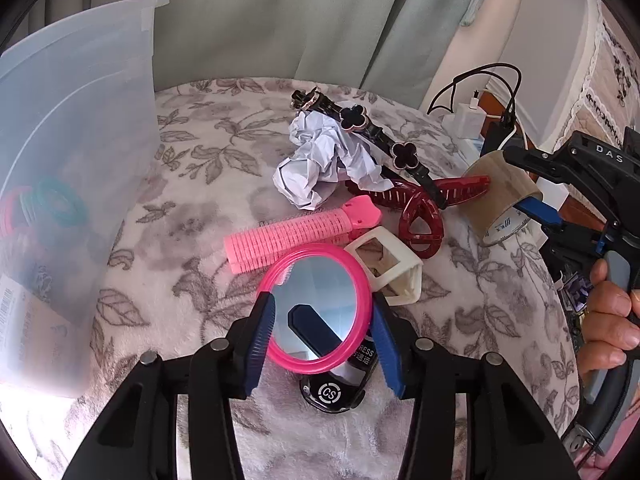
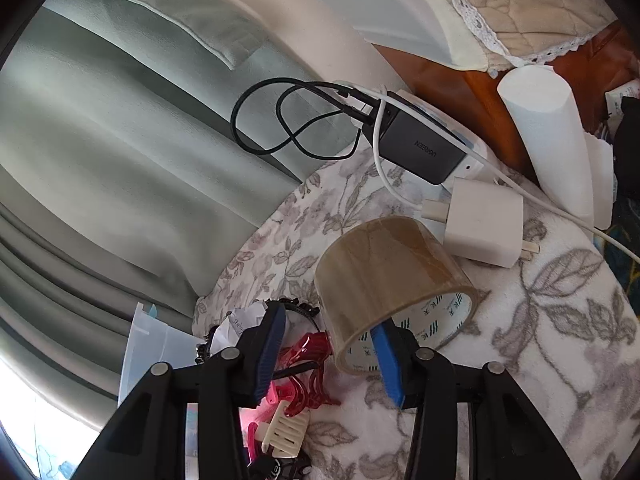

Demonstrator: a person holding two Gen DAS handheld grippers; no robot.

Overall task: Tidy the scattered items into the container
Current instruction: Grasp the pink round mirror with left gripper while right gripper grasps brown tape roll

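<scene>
My left gripper point(image 1: 323, 326) is shut on a round pink mirror point(image 1: 318, 307) and holds it just above the blanket. A clear plastic container point(image 1: 76, 168) stands at the left with hair rings inside. A pink hair roller point(image 1: 296, 232), crumpled paper point(image 1: 324, 164), a dark red claw clip point(image 1: 420, 208), a white clip point(image 1: 390, 266) and a black clover hair clip point(image 1: 360, 128) lie scattered ahead. My right gripper point(image 2: 332, 350) is open, with one finger point(image 2: 386, 360) inside a brown tape roll point(image 2: 384, 284) and the other outside it; the roll also shows in the left wrist view point(image 1: 502, 196).
A black object marked CS point(image 1: 332, 388) lies under the mirror. A dark charger point(image 2: 420, 144), a white charger point(image 2: 484, 224), cables point(image 2: 280, 116) and a white paper roll point(image 2: 548, 136) sit at the right edge. Green curtains point(image 1: 280, 16) hang behind the flowered blanket point(image 1: 180, 248).
</scene>
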